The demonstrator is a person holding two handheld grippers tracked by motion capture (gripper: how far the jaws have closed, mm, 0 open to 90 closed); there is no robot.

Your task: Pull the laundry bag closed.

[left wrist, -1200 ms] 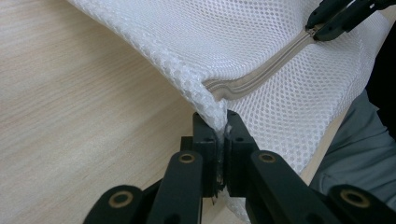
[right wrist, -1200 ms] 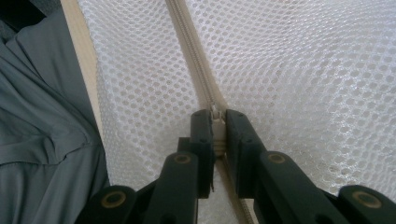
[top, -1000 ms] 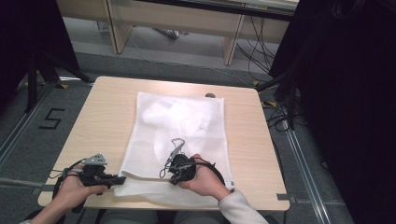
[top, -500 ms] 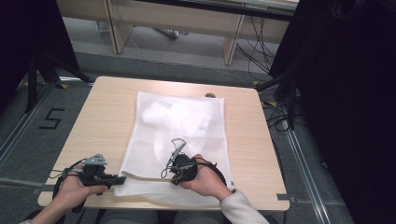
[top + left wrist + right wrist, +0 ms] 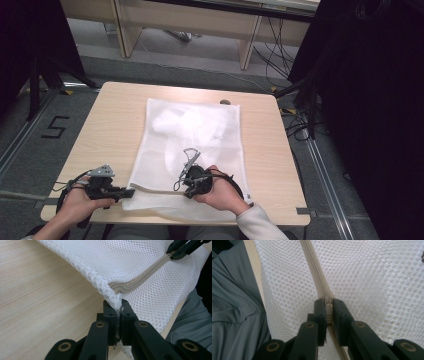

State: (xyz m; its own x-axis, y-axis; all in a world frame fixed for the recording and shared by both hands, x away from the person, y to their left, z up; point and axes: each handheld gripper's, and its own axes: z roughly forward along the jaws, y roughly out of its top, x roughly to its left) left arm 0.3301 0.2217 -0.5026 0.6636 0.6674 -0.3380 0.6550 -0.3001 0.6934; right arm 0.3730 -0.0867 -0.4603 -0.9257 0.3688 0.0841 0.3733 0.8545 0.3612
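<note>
A white mesh laundry bag (image 5: 195, 135) lies flat on the wooden table (image 5: 110, 130), with something white bunched inside its far half. Its beige zipper (image 5: 140, 281) runs along the near edge. My left gripper (image 5: 131, 192) is at the bag's near left corner, shut on the mesh edge (image 5: 118, 306) just beside the zipper's end. My right gripper (image 5: 181, 187) rests on the bag further right, shut on the zipper pull (image 5: 329, 302). In the left gripper view the right gripper's jaws (image 5: 172, 253) pinch the zipper at the top right.
The person's grey trousers (image 5: 234, 302) show past the table's near edge. A small dark object (image 5: 225, 102) sits at the bag's far edge. Desk legs and cables (image 5: 280, 65) stand on the floor beyond the table, and a taped "5" (image 5: 56, 127) marks the floor at the left.
</note>
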